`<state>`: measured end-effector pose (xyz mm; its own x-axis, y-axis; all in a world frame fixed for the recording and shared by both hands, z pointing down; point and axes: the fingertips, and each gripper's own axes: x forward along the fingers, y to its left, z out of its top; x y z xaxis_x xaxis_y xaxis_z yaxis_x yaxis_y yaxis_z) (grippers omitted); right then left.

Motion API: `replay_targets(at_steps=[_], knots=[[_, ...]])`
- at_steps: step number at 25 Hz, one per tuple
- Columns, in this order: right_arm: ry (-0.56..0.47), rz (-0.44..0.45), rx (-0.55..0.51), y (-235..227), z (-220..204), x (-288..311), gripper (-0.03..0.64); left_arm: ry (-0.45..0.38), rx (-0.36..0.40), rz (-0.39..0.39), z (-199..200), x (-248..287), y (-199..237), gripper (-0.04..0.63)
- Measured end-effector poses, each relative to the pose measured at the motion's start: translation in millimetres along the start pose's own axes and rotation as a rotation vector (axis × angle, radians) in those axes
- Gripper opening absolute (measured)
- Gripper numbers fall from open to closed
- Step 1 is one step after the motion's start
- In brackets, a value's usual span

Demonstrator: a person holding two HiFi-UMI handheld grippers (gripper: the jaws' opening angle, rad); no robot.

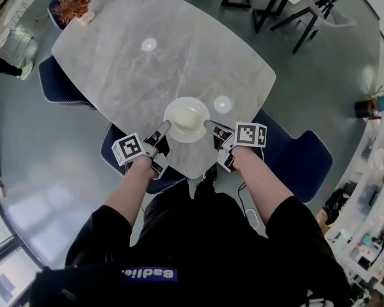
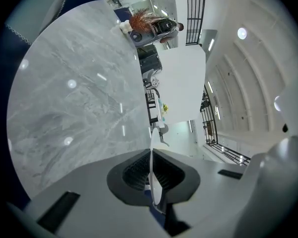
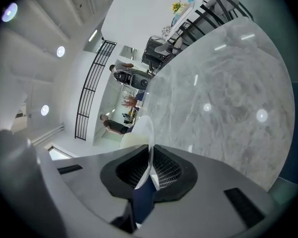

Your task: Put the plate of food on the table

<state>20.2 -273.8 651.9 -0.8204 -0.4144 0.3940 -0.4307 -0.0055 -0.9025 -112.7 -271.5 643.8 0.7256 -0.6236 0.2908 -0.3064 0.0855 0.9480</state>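
Note:
A white plate (image 1: 187, 119) with a pale mound of food (image 1: 187, 116) is at the near edge of the grey marble table (image 1: 160, 56); I cannot tell whether it rests on the top or hangs just above it. My left gripper (image 1: 161, 130) is shut on the plate's left rim, and my right gripper (image 1: 211, 126) is shut on its right rim. The left gripper view shows the rim (image 2: 152, 152) edge-on, clamped in the left gripper (image 2: 151, 175). The right gripper view shows the rim (image 3: 148, 133) pinched in the right gripper (image 3: 150, 170), with the food (image 3: 131, 140) behind it.
Blue chairs stand at the table's near right (image 1: 297, 158), under its near edge (image 1: 115, 142) and at its left (image 1: 57, 82). An orange dried plant (image 1: 73, 2) sits at the far left corner. Black furniture legs (image 1: 275, 5) stand beyond the table.

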Motion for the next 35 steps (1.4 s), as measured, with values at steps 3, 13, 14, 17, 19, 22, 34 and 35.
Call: replay_targets(at_steps=[3, 13, 14, 17, 19, 22, 34, 35], knots=[[-0.012, -0.026, 0.005, -11.2, 7.1, 8.8, 0.020, 0.002, -0.004, 0.004, 6.8, 10.8, 11.8, 0.015], [-0.025, -0.091, 0.032, -64.4, 47.5, 52.3, 0.020, 0.017, -0.024, 0.054, 39.8, 61.5, 67.6, 0.017], [-0.024, -0.092, 0.035, -66.9, 49.9, 55.0, 0.020, 0.020, -0.023, 0.059, 41.7, 64.2, 71.2, 0.017], [-0.023, -0.102, 0.045, -75.4, 55.2, 62.9, 0.020, 0.037, -0.002, 0.072, 47.6, 72.0, 80.0, 0.017], [-0.020, -0.112, 0.047, -80.5, 57.4, 69.0, 0.020, 0.050, 0.006, 0.090, 51.4, 75.7, 87.1, 0.017], [-0.009, -0.130, 0.043, -87.8, 59.7, 76.6, 0.020, 0.067, 0.013, 0.127, 54.0, 79.9, 98.4, 0.017], [0.033, -0.216, 0.022, -106.7, 64.7, 89.1, 0.021, 0.149, 0.102, 0.248, 57.1, 94.1, 116.3, 0.028], [0.037, -0.223, 0.020, -107.9, 64.8, 89.5, 0.023, 0.154, 0.105, 0.253, 56.9, 94.5, 116.8, 0.028]])
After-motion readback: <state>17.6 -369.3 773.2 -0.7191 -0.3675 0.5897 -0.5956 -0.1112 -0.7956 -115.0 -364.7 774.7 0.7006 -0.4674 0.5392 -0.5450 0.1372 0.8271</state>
